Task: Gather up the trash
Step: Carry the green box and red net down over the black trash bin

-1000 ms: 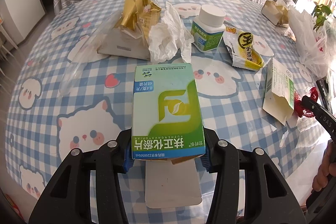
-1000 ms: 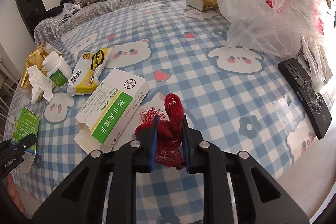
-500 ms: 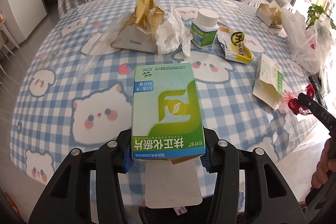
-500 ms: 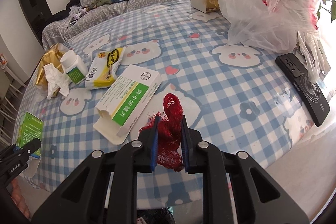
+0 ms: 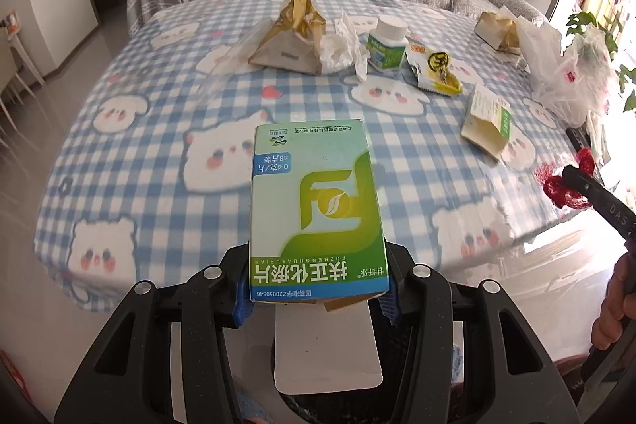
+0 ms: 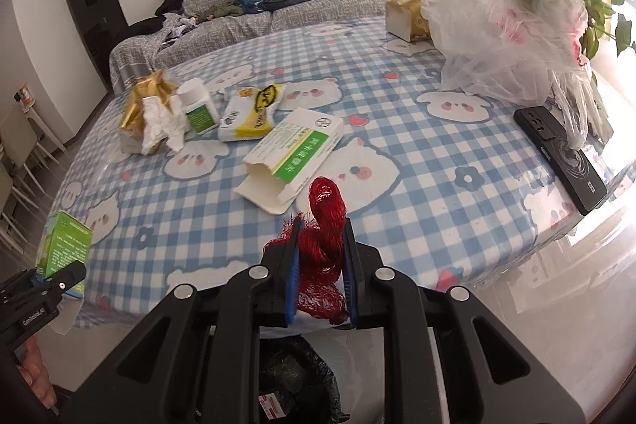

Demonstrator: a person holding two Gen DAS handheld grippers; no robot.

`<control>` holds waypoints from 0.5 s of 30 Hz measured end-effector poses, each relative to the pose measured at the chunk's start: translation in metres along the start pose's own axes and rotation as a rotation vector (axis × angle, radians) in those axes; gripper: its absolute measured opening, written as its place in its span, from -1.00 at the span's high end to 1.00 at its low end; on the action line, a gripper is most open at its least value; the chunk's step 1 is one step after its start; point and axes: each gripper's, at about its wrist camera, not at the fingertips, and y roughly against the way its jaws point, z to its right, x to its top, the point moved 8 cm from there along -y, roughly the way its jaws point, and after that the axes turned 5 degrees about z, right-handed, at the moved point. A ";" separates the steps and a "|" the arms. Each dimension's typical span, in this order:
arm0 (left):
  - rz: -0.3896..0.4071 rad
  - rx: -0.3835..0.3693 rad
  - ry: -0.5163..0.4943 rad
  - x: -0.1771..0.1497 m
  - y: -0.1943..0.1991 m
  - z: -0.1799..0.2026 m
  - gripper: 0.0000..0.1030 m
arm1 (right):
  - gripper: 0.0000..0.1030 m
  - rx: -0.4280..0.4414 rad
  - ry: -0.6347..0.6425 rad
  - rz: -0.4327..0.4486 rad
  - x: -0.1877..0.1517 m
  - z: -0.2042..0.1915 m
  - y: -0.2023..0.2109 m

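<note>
My left gripper is shut on a green and white medicine box, held off the near edge of the table; its open white flap hangs down. It also shows in the right wrist view. My right gripper is shut on a red mesh net, also off the table's near edge; it shows in the left wrist view. A black-lined trash bin sits on the floor below both grippers.
On the blue checked tablecloth lie an open white-green box, a yellow wrapper, a white pill bottle, crumpled tissue, a gold bag, a black phone and clear plastic bags. A sofa stands behind.
Both grippers have pulled back from the table with their loads still held. The table's near edge and the trash bin below have come into view.
</note>
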 end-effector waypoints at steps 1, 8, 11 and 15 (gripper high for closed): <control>-0.003 -0.003 -0.001 -0.003 0.002 0.000 0.08 | 0.67 0.004 0.006 0.004 -0.002 -0.003 0.004; 0.018 -0.011 -0.009 -0.036 0.029 0.002 0.08 | 0.67 0.032 0.065 0.000 -0.037 -0.033 0.024; 0.006 -0.024 -0.005 -0.057 0.034 0.002 0.08 | 0.67 0.045 0.091 -0.010 -0.056 -0.047 0.031; -0.017 -0.040 0.000 -0.084 0.038 0.002 0.08 | 0.67 0.059 0.126 -0.030 -0.082 -0.063 0.038</control>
